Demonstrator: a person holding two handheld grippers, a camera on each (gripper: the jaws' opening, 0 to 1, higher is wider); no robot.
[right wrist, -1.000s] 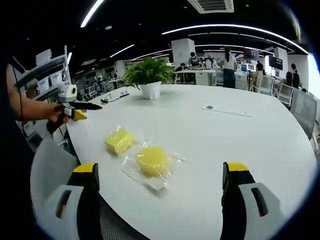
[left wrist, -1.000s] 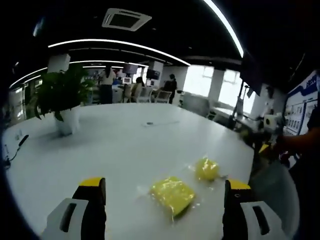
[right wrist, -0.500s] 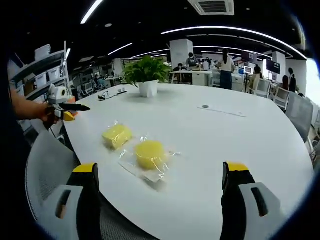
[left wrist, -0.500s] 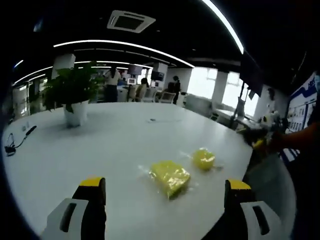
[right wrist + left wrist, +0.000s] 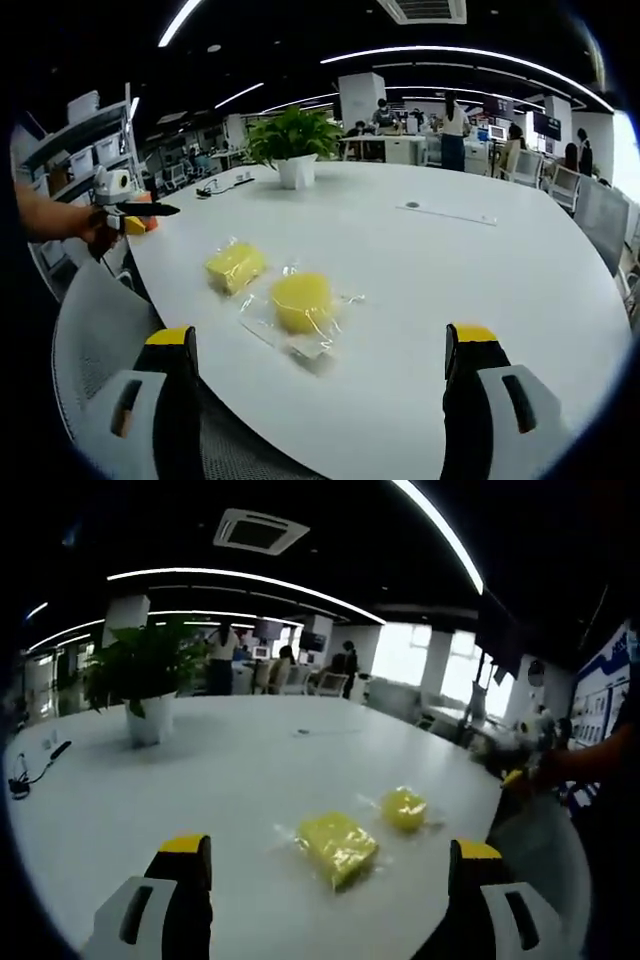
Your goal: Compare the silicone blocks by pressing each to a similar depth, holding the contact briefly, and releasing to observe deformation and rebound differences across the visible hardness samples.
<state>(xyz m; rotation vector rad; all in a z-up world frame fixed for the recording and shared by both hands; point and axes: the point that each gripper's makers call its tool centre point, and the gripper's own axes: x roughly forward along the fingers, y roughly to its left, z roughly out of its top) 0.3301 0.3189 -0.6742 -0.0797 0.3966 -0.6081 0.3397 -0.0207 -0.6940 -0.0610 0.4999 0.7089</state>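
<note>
- Left gripper view: the left gripper (image 5: 325, 900) hangs above the near edge of the white table (image 5: 200, 770), jaws spread wide with nothing between them.
- Ahead of the jaws and about midway between them lies the square block (image 5: 336, 846), yellow, in a clear bag. The round block (image 5: 404, 807), also yellow and bagged, lies just beyond it, toward the right jaw. The two sit near each other but apart.
- Neither jaw touches either block; both blocks lie flat and look undented.
- Far beyond the left jaw stands a plant (image 5: 140, 675) in a white pot.
- Beyond the right jaw, off the table edge, a hand holds the right gripper (image 5: 520, 760); its jaws are too small to read here.
- Right gripper view: the right gripper (image 5: 320, 400) has its jaws parted wide and empty, over the table edge with a mesh chair (image 5: 100, 330) beneath the left jaw.
- Here the round block (image 5: 302, 301) lies between the jaws, just ahead. The square block (image 5: 235, 266) lies beyond it, toward the left jaw.
- Far left, a hand holds the left gripper (image 5: 135, 212), well clear of the blocks.
- Progress, as I judge it: no press is under way on either block. Lowering onto each, holding, and releasing all look left to do.
</note>
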